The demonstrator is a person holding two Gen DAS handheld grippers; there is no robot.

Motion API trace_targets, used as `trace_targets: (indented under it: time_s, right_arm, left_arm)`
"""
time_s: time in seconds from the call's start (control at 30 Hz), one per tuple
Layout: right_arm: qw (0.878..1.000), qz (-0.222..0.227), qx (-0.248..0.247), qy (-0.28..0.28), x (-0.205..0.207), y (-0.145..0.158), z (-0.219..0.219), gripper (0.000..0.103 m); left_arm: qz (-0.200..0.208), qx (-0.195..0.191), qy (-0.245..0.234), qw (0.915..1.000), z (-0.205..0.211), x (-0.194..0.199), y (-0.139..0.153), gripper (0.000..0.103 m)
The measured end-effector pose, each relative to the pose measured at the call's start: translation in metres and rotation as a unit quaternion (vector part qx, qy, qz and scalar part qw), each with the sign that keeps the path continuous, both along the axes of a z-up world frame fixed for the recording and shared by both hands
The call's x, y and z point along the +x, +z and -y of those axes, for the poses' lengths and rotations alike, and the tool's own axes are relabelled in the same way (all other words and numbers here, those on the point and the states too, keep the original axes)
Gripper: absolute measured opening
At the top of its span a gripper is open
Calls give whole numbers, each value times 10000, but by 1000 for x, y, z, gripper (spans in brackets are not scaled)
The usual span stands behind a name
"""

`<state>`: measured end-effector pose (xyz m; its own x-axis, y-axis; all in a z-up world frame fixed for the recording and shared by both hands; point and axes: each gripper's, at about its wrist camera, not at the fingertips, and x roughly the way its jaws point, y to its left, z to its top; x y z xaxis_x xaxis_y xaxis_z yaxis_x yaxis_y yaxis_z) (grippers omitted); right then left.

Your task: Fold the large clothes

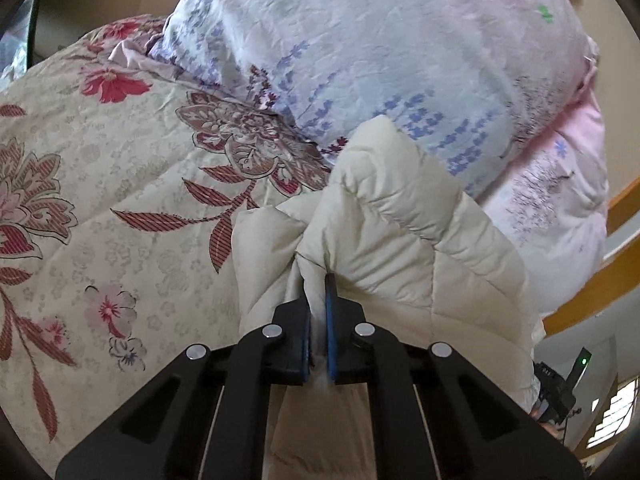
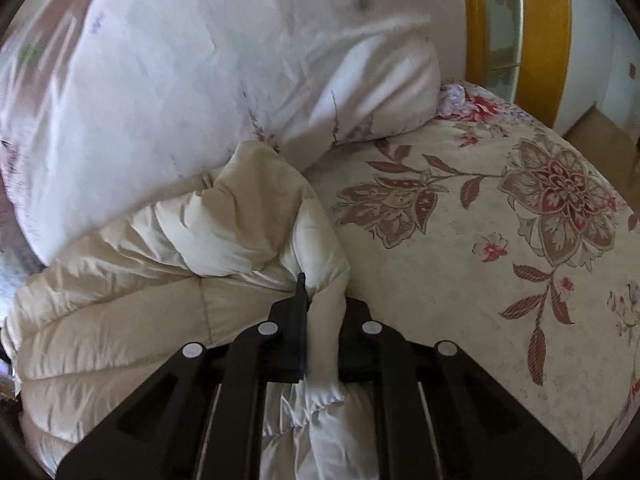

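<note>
A cream quilted puffer jacket (image 1: 404, 224) hangs bunched over the floral bed sheet (image 1: 120, 184). My left gripper (image 1: 318, 284) is shut on a pinched fold of the jacket, held above the bed. In the right wrist view the same jacket (image 2: 168, 264) spreads to the left. My right gripper (image 2: 320, 284) is shut on another puffy edge of it, with fabric squeezed between the jaws and trailing down below them. The right finger of that gripper is hidden by the fabric.
A bulky pale duvet (image 1: 380, 48) with lavender print lies heaped at the back of the bed; it also shows in the right wrist view (image 2: 192, 80). A wooden bed frame (image 1: 592, 292) runs at the right, and a yellow wooden door frame (image 2: 540, 40) stands behind the bed.
</note>
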<state>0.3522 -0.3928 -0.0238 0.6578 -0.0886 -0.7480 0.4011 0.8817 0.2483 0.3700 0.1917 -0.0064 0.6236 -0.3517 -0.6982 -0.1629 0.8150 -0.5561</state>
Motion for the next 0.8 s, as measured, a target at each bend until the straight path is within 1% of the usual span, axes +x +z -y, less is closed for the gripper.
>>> trace_targets:
  time_s: [0.07,0.17,0.2,0.23,0.3,0.37,0.4,0.47,0.5,0.53,0.57,0.6,0.63,0.67,0.7,0.77,0.8]
  right_arm:
    - [9999,-73,-59,-66,4,-6,-2,13]
    - [9997,-119,-211,21,8,-7,-6,19]
    - [9997,-108,-235,49,6,-5,-7,24]
    - [9997,-58,-236,61,0,-1,-6,33]
    - [9997,196,-90,78,-18,9,-2,42]
    - [9986,492,55,175,-36,21,-1,42]
    - [9979,601,82,225,-41,25,-2,42]
    - [9950,882,49,466,-56,36,-9,42]
    - [9943,907,28,551,-58,38,-12,42]
    - [9938,884,-23,672,-59,39,-18,42]
    - [9938,802,-71,768,-56,36,-22,42]
    - [9945,683,-120,791,-52,32,-25,42]
    - [9951,587,-137,787,-48,28,-27,43]
    - [9960,429,-151,766,-42,22,-28,43]
    - [9968,306,-210,703,-37,17,-27,44]
    - [9978,162,-393,505,-35,10,-27,45]
    - [9981,132,-466,390,-35,9,-25,45]
  left_arm:
    - [-32,-20,43,10000,2,4,-5,5]
    - [-34,1,63,10000,7,5,-8,5]
    - [14,21,44,10000,7,4,-5,5]
    - [52,-1,22,10000,6,2,-3,6]
    - [107,-114,44,9999,1,-6,3,6]
    - [238,-203,78,9995,-4,-15,11,8]
    - [381,-210,107,9990,-5,-23,18,8]
    - [668,-110,120,9976,-3,-35,31,9]
    - [865,16,112,9962,0,-42,39,10]
    - [1021,141,98,9946,4,-47,44,15]
    - [1132,257,78,9932,10,-50,48,22]
    - [1204,369,37,9920,16,-51,51,27]
    - [1213,424,-11,9917,19,-51,51,34]
    - [1178,492,9,9918,22,-50,49,37]
    - [1126,556,123,9920,22,-48,47,37]
    - [992,543,379,9929,16,-45,43,38]
    - [913,506,525,9932,6,-45,40,38]
